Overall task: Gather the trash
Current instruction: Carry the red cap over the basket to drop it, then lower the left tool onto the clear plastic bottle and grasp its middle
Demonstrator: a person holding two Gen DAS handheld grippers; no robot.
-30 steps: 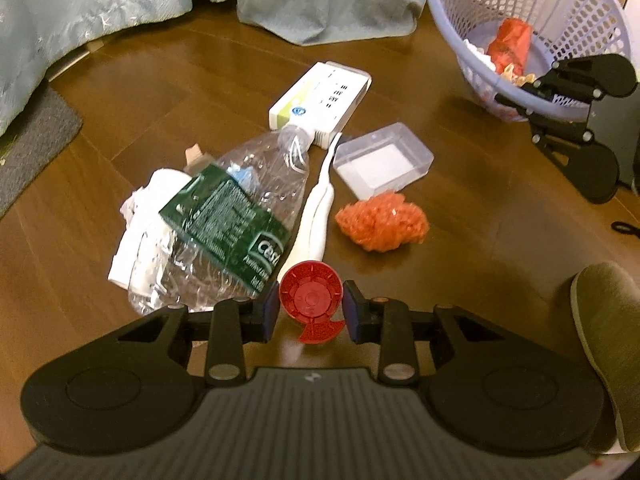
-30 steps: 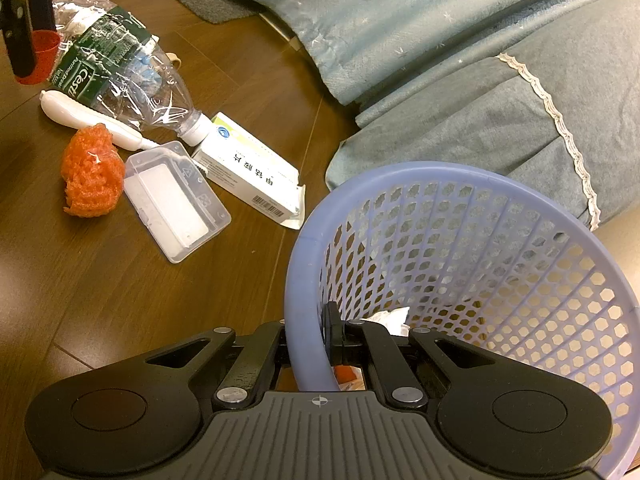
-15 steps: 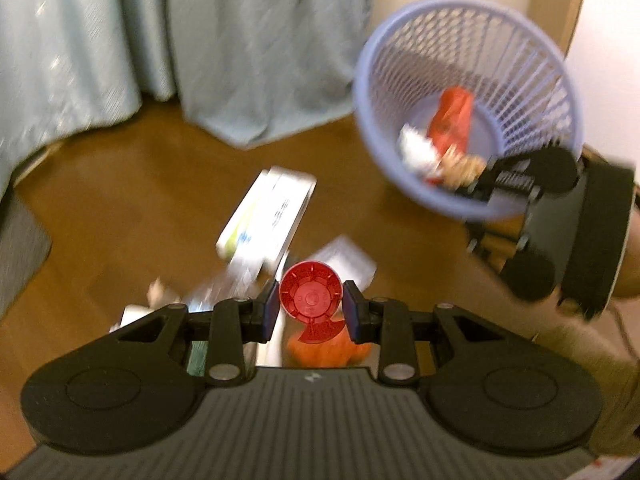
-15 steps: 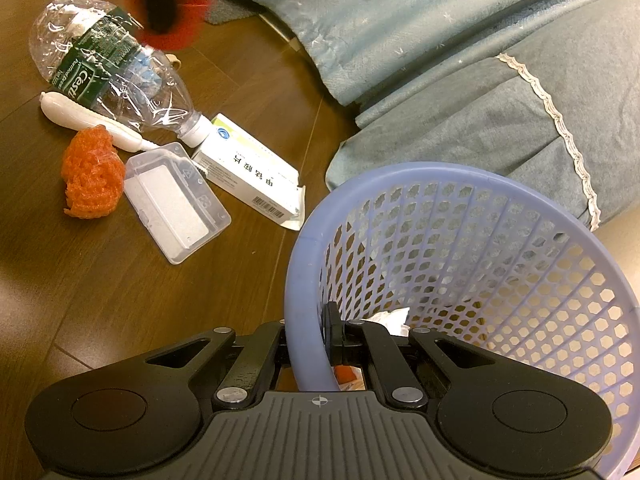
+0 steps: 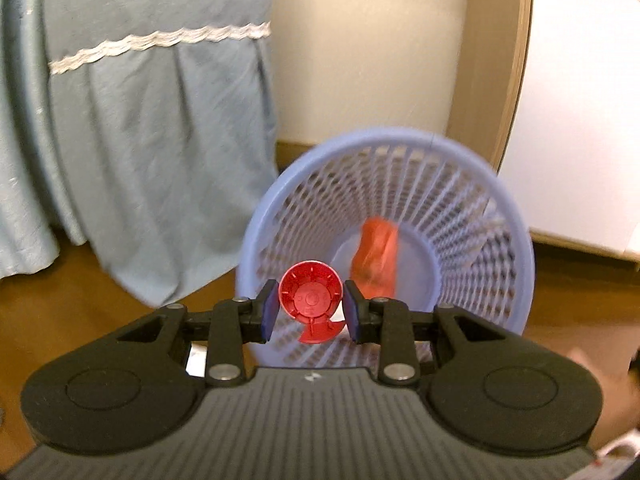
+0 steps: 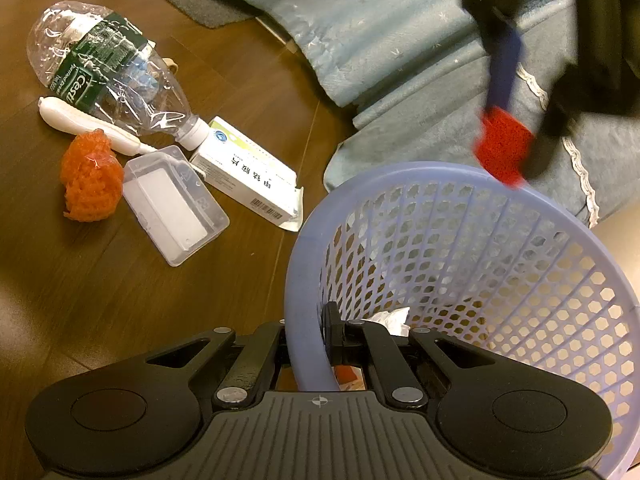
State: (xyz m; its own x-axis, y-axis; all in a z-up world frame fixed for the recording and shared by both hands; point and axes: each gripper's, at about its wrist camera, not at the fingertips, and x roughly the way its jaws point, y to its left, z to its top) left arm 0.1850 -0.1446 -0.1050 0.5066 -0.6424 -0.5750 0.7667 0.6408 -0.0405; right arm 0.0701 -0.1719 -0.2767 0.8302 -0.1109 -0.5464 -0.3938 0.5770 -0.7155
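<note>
A red bottle cap (image 5: pixel 311 296) sits between the pads of my left gripper (image 5: pixel 311 314), whose jaws are opening while the cap is still held there. It hangs over the near rim of the lilac mesh basket (image 5: pixel 516 216). In the right wrist view the same cap (image 6: pixel 504 148) shows blurred above the basket's far rim (image 6: pixel 400 172). My right gripper (image 6: pixel 316 320) is shut on the basket's near rim and holds it tilted. An orange wrapper (image 5: pixel 376 256) and white paper (image 6: pixel 390 318) lie inside.
On the wooden floor left of the basket lie a crushed clear bottle (image 6: pixel 108 68), a white tube (image 6: pixel 80 124), an orange net ball (image 6: pixel 90 176), a clear plastic box (image 6: pixel 172 204) and a white carton (image 6: pixel 248 176). Blue curtains (image 5: pixel 140 160) hang behind.
My left gripper rose from the floor pile and swung right to the basket's mouth with the red cap between its pads. The right gripper and basket stayed still.
</note>
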